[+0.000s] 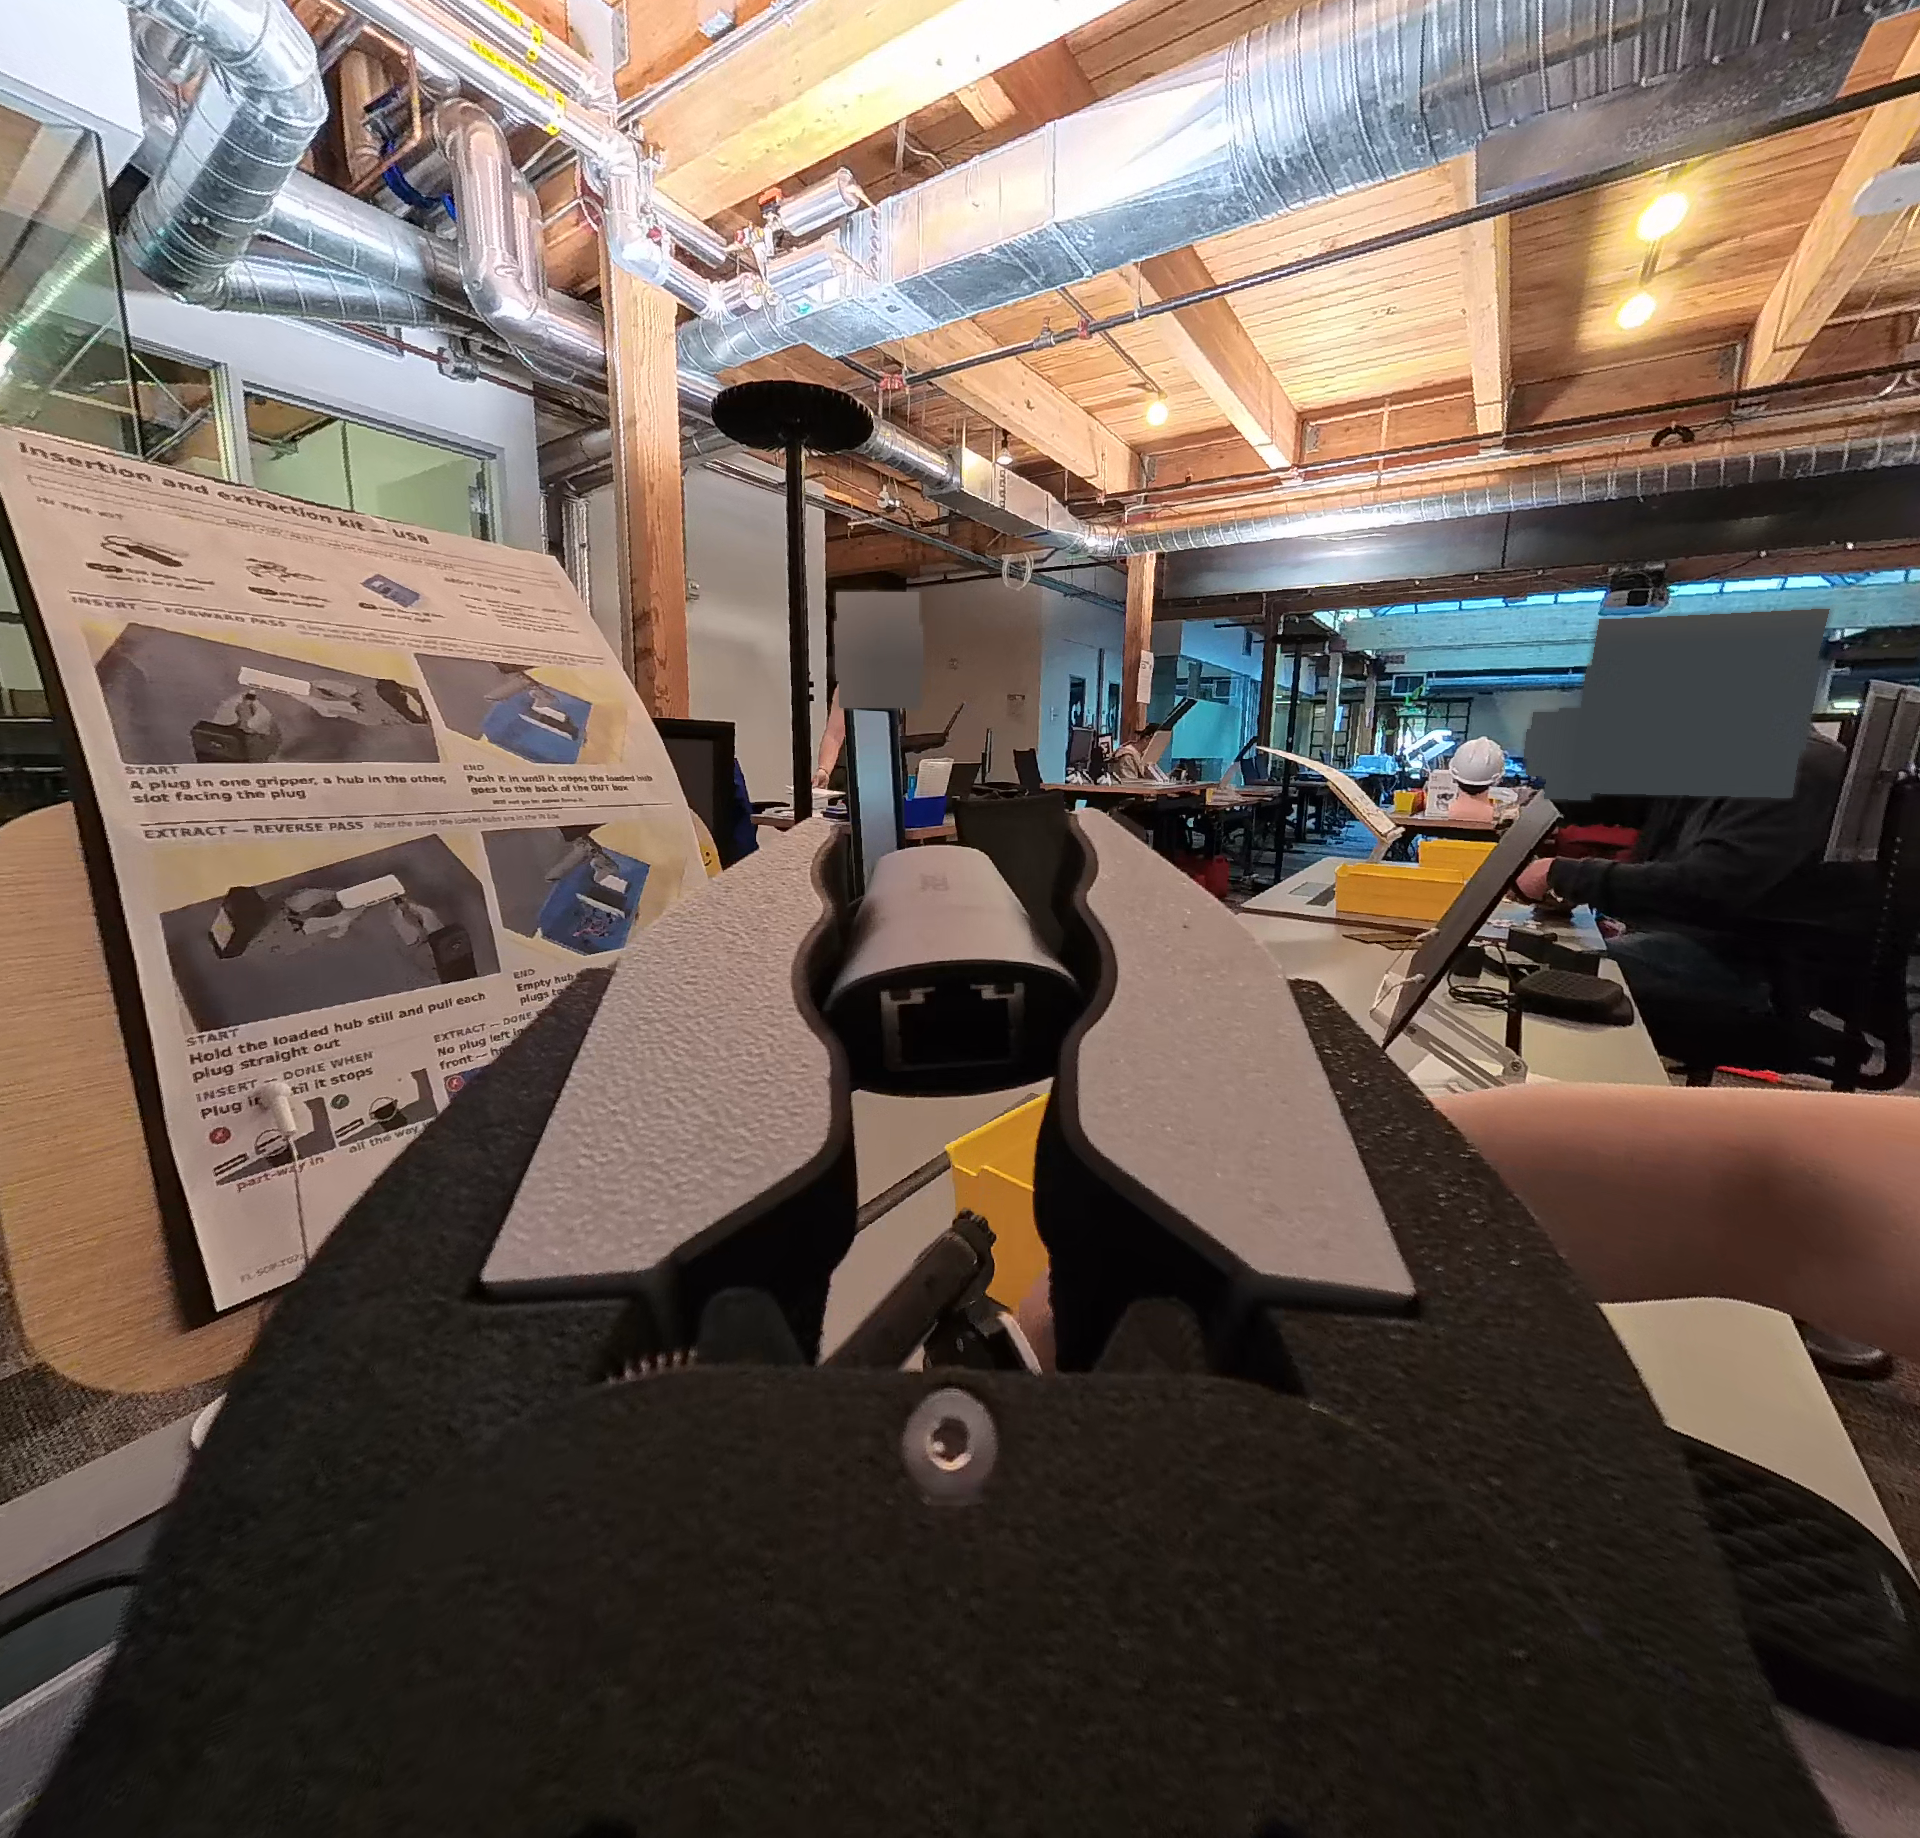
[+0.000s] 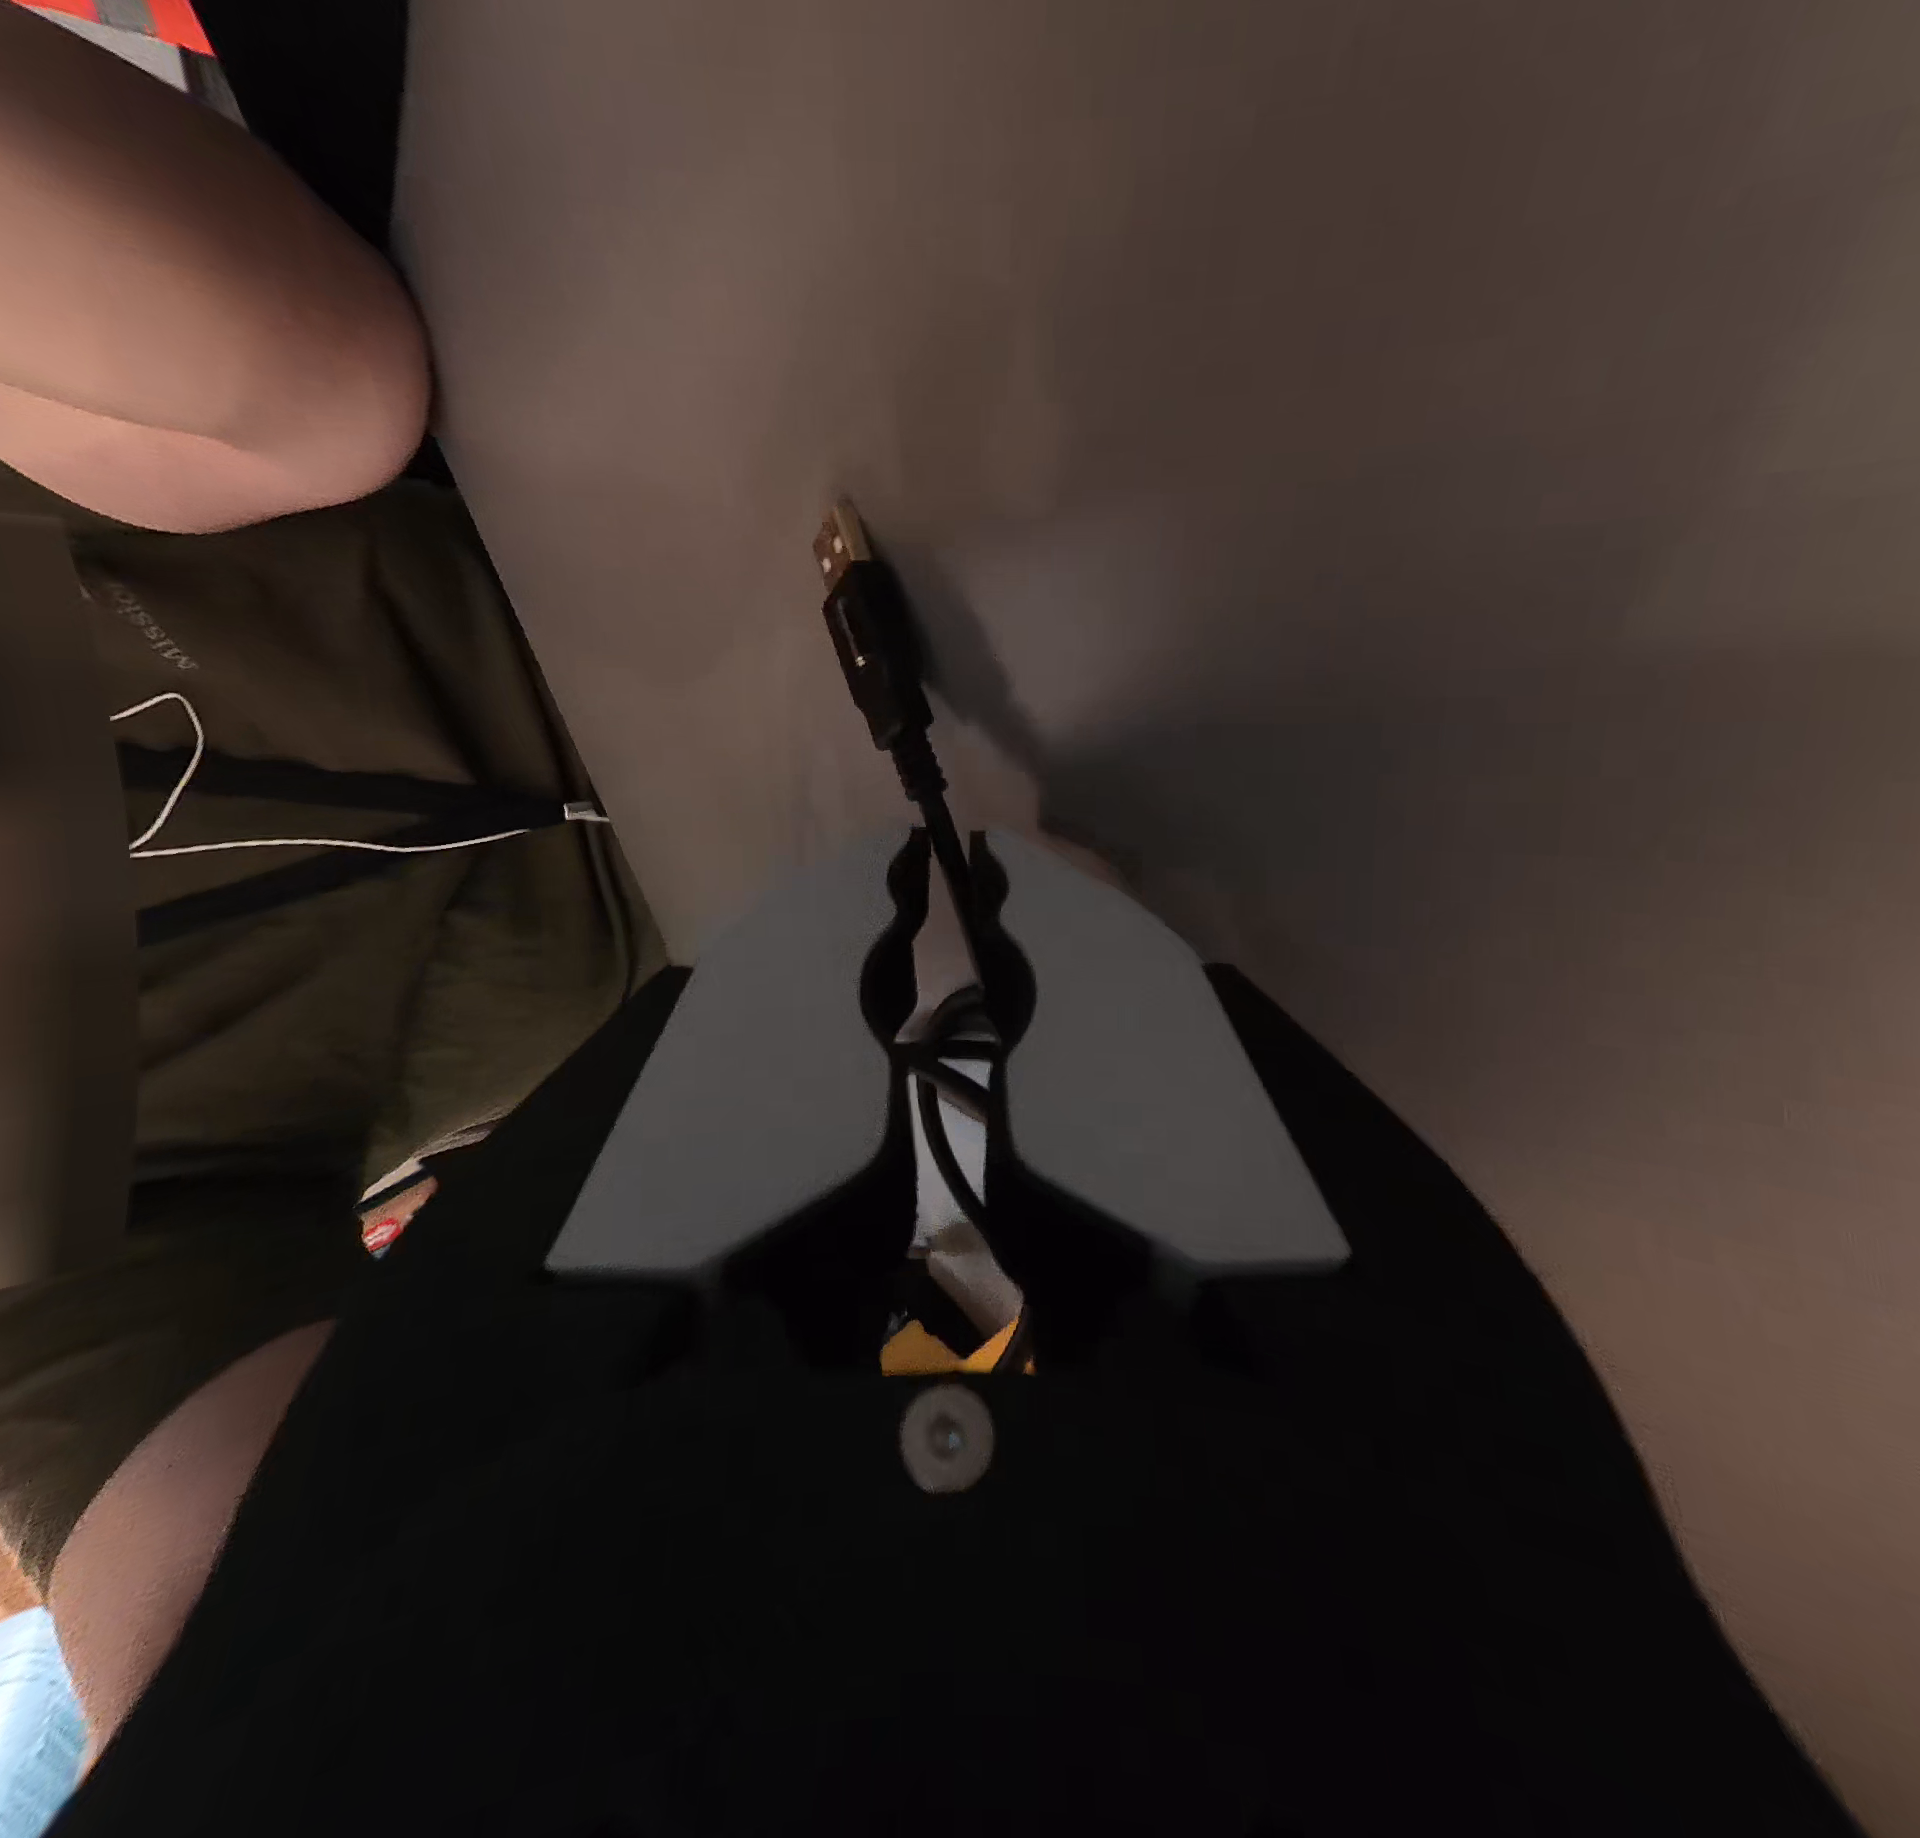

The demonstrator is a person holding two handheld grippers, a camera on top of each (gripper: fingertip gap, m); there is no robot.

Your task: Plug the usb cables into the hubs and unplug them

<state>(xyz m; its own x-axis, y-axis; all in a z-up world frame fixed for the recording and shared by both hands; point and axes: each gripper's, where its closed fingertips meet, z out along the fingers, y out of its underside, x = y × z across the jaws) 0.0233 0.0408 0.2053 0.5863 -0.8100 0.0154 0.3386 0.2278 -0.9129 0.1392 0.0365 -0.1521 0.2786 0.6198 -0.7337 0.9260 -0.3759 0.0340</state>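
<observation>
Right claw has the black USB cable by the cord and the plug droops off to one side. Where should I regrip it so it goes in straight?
Judging by the right wrist view, grip the USB cable on its black moulded plug body, just behind the metal tip. Come from the cord end, pads on the two broad flat faces. That body is rigid; the thin cord flexes, so the right claw cannot steer the tip.

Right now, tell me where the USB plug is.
The USB plug shows in the right wrist view, sticking out past the tips of the right gripper, which is shut on its black cable, with a bare grey surface just behind.
</observation>
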